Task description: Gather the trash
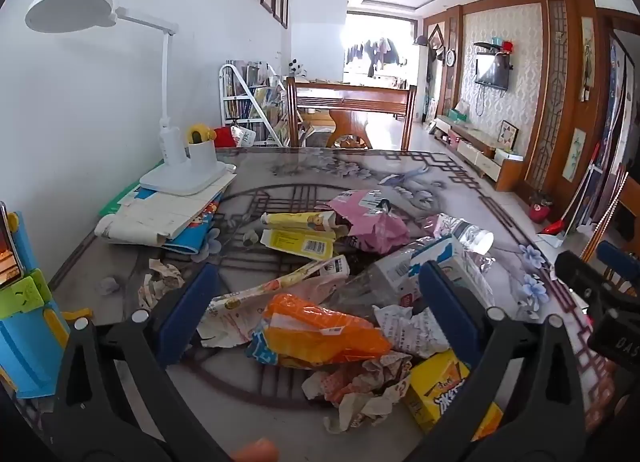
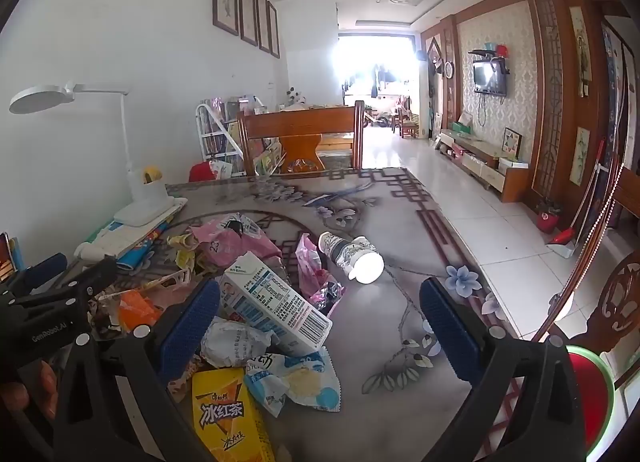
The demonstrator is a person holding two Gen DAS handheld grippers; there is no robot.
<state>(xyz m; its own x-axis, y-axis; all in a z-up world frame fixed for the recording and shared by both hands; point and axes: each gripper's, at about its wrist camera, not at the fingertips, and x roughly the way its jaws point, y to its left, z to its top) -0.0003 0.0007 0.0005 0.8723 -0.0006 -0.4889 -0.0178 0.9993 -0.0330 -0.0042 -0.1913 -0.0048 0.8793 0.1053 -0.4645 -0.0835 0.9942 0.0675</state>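
Note:
A pile of trash lies on the patterned table (image 1: 280,182). In the left wrist view my left gripper (image 1: 316,298) is open, its blue pads either side of an orange wrapper (image 1: 320,332), crumpled paper (image 1: 360,394) and a yellow tea carton (image 1: 444,390). A pink bag (image 1: 372,222) and a yellow box (image 1: 298,240) lie farther back. In the right wrist view my right gripper (image 2: 320,318) is open above a white milk carton (image 2: 276,302), a blue-white wrapper (image 2: 296,378), the yellow tea carton (image 2: 224,414) and a fallen paper cup (image 2: 352,256).
A white desk lamp (image 1: 176,166) stands on papers and books at the table's left. A blue and green toy (image 1: 24,322) is at the near left. A wooden chair (image 1: 352,114) stands behind the table. A red bin (image 2: 588,398) sits at the lower right.

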